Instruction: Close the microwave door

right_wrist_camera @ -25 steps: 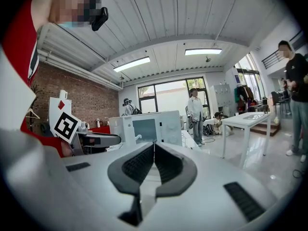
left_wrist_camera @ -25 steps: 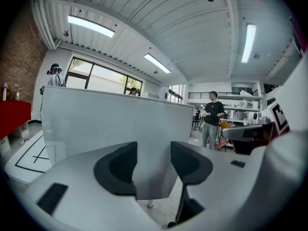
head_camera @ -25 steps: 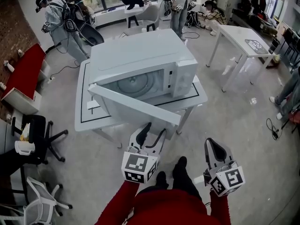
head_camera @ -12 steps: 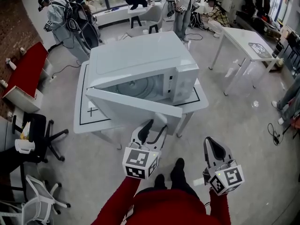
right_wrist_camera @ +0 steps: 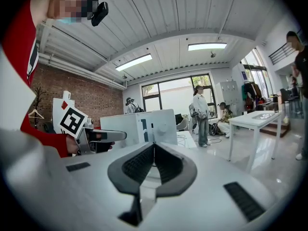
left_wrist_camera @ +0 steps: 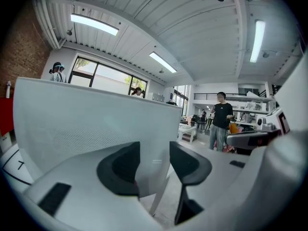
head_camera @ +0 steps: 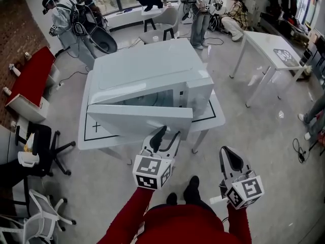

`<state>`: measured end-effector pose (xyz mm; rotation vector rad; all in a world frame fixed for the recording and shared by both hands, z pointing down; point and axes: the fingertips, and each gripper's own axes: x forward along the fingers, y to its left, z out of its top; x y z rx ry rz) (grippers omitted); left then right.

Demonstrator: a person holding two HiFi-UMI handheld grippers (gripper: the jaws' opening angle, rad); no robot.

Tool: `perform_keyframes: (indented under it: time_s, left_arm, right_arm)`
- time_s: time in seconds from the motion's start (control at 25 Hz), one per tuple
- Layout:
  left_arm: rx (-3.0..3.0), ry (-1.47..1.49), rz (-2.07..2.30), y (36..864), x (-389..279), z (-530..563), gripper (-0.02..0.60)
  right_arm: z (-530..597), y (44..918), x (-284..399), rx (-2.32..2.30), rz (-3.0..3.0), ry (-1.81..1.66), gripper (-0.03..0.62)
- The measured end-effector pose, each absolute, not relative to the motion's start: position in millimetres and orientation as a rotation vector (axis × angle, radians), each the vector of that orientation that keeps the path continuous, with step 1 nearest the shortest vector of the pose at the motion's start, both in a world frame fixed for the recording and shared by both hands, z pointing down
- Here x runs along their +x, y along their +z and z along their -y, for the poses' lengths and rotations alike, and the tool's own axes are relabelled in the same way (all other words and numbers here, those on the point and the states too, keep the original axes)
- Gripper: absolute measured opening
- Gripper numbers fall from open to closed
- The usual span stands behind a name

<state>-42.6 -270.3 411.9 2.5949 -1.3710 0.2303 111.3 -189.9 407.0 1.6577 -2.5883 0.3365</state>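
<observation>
White table edge (head_camera: 96, 142), microwave door (head_camera: 139, 120) ajar — open floor (head_camera: 96, 183) in front

The microwave (head_camera: 152, 67) casing looks smooth, glossy white, and its door (head_camera: 139, 120) is smooth white with fine perforations. The worktop (head_camera: 86, 133) is smooth white. At nine o'clock stands a rough brick wall (head_camera: 12, 34). The grey floor (head_camera: 264, 136) has a faint sheen.
</observation>
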Motion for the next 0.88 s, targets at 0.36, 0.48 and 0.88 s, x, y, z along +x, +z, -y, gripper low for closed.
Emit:
perform_keyframes:
  time_s: [0.36,0.48,0.88]
  left_arm:
    - [2.551,0.194,1.479,405.4,-46.1,306.4,0.087]
    - [2.522,0.182,1.510,405.9,-48.8,316.7,0.043]
    - [2.456,0.197,1.569,406.1,-48.5,337.7,0.011]
  right_arm:
    - [209.6,408.9,114.1,1.614,2.601,0.350,0.015]
    - [214.8,409.1,112.1,1.587,2.609,0.342,0.015]
    - [233.1,411.0,115.9,1.547,2.632,0.354,0.015]
